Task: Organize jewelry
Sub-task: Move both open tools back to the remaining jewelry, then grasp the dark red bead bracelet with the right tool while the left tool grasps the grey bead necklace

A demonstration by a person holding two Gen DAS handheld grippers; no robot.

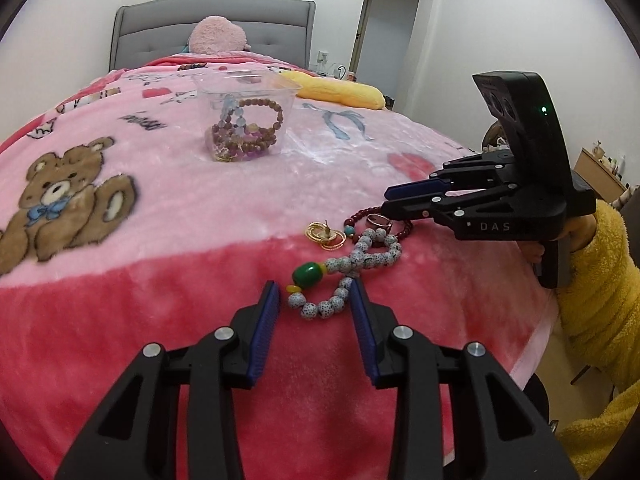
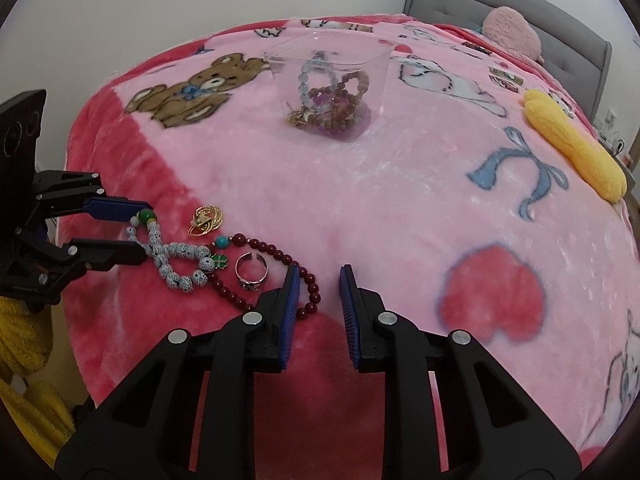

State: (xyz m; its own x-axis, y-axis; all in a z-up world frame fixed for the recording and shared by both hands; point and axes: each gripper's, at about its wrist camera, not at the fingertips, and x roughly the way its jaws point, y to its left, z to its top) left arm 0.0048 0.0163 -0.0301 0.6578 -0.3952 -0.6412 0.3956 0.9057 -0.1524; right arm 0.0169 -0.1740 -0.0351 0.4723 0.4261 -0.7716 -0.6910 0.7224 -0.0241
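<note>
Left gripper [image 1: 314, 292]: jaws stood apart, straddling the near loop of the speckled beads [image 1: 362, 258]; pads not pressing on them.
Right gripper [image 2: 318, 274]: jaws stood apart, narrower than the left pair; its left finger [image 2: 290, 284] lay against the red beads [image 2: 280, 258], nothing between the pads.
Speckled beads: white beads with dark dots, twisted into a figure eight on the blanket [image 1: 160, 280], with a large green bead [image 1: 308, 274] at one end.
Red beads: dark red strand just beyond the speckled beads, partly crossing them, with a turquoise bead [image 2: 221, 242] on it.
Ring [image 2: 251, 270]: silver band, inside the curve of the red beads, just beside the speckled beads.
Gold piece [image 2: 206, 220]: looped gold ornament, just past the speckled beads, apart from them.
Clover charm [image 2: 219, 262]: green, touching the speckled beads.
Tub [image 1: 246, 120]: clear plastic, well beyond the speckled beads toward the headboard [image 1: 212, 28], holding brown, purple and pale blue bracelets.
Yellow cushion [image 1: 340, 90]: far side of the tub.
Pink plush [image 1: 218, 36]: by the headboard.
Sleeve [image 1: 600, 300]: fuzzy yellow, behind the right gripper.
</note>
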